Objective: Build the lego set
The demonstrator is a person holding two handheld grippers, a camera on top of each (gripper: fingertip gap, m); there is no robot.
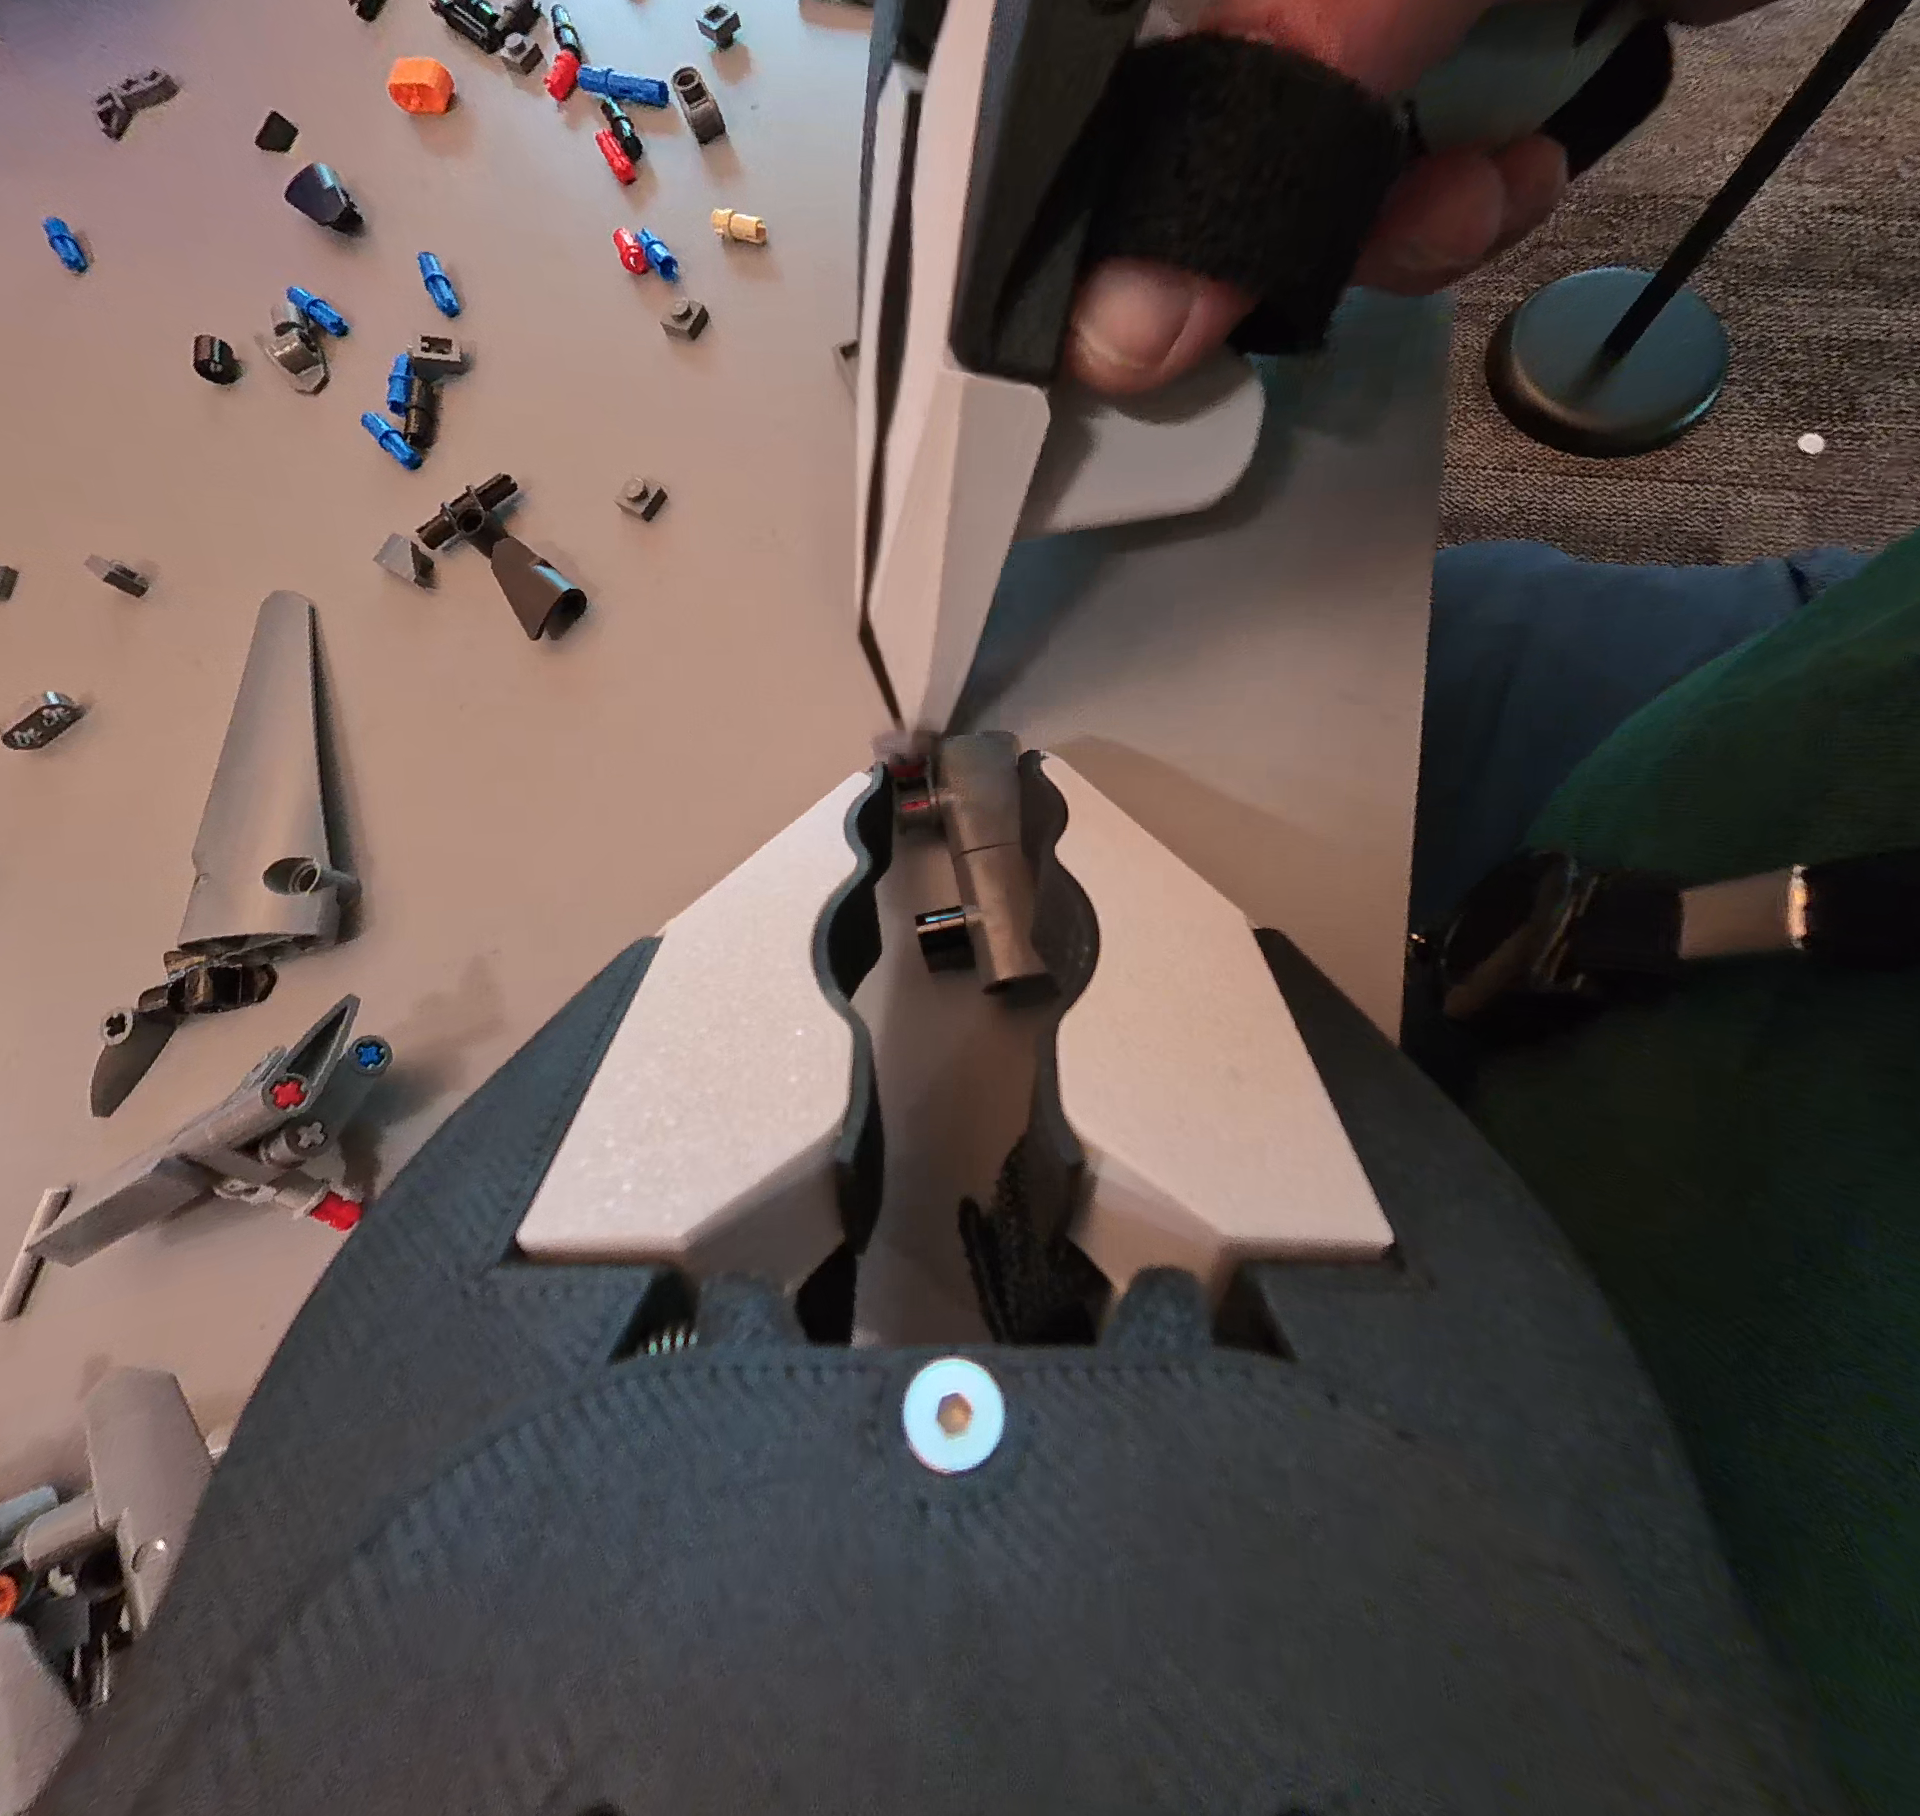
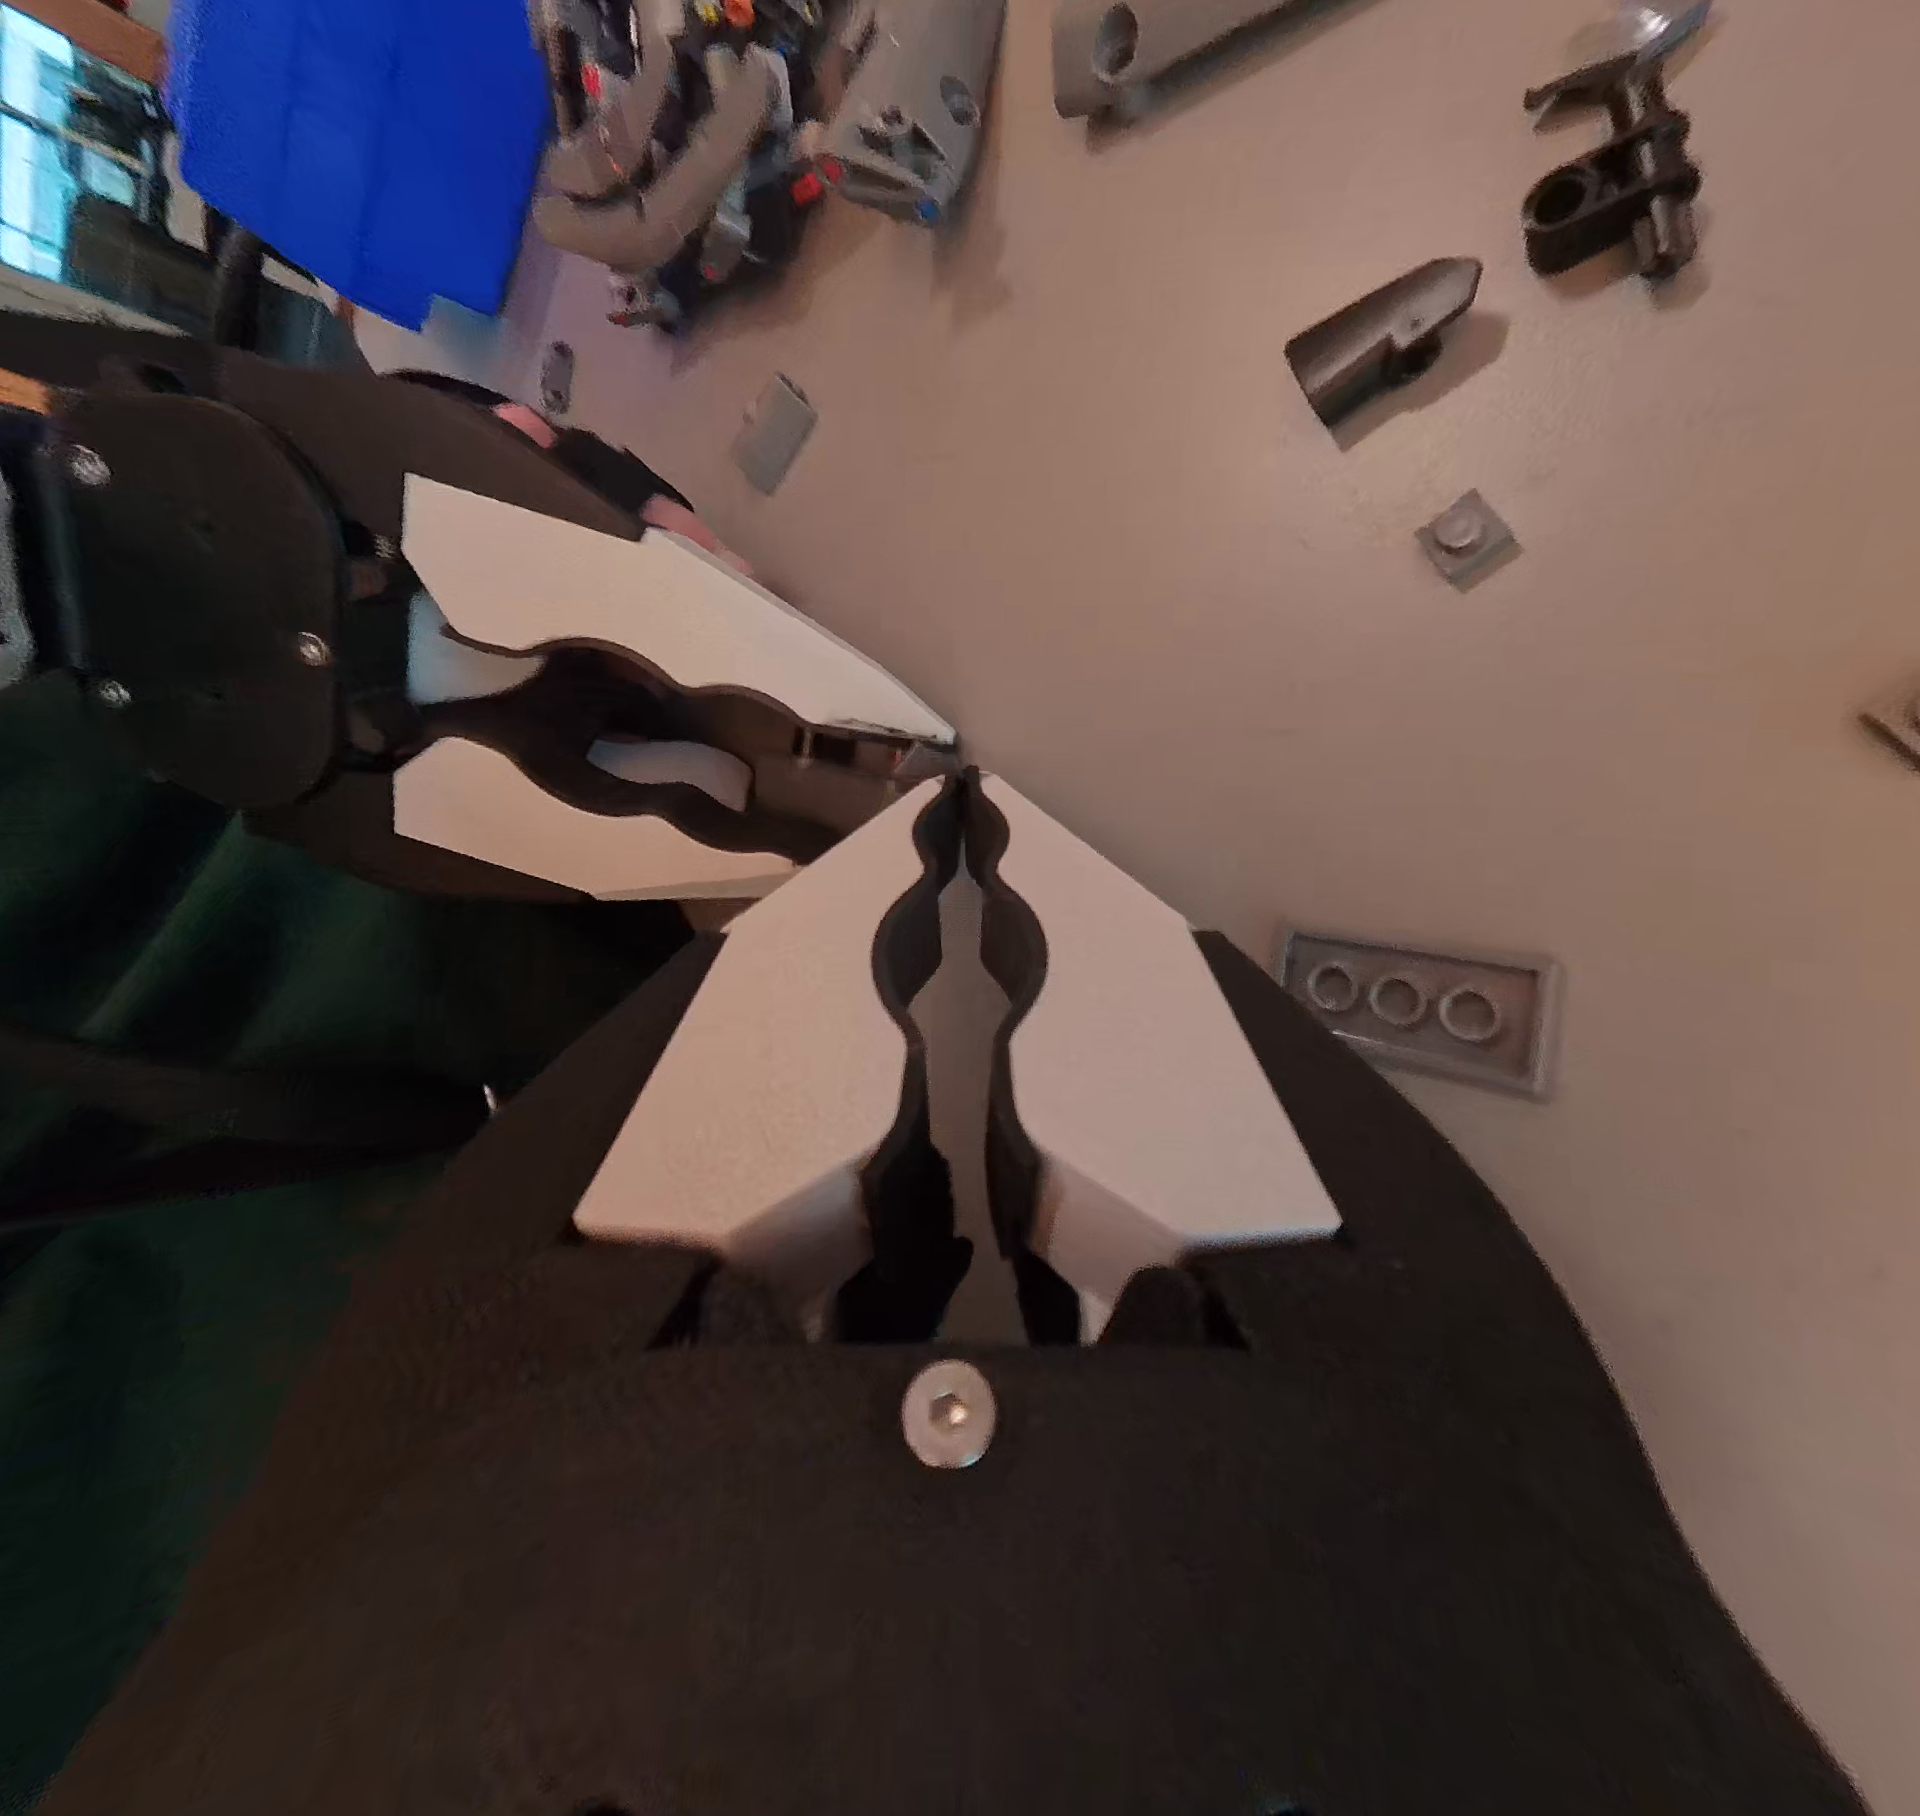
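In the left wrist view my left gripper [image 1: 956,767] is shut on a small grey assembly [image 1: 985,836]. It is a grey tube with a black pin [image 1: 943,938] on its side and a red pin part [image 1: 906,798] near the tip. My right gripper [image 1: 900,724] comes down from above with its fingers shut. Its tips touch the top end of the assembly by the red part. In the right wrist view the right gripper [image 2: 964,781] is shut, and its tips meet the left gripper [image 2: 930,750] and the assembly [image 2: 842,750]. Blur hides whether anything small sits between the right tips.
Loose blue, red, black and grey pieces [image 1: 416,395] lie scattered on the table [image 1: 623,727], with a grey wing panel [image 1: 272,779] and a sub-assembly [image 1: 249,1138]. A grey three-stud plate [image 2: 1418,1006], the larger model [image 2: 727,73] and a blue box [image 2: 343,93] are nearby. The table edge [image 1: 1421,686] is on the right. Less than 4 cm separates the two grippers' tips.
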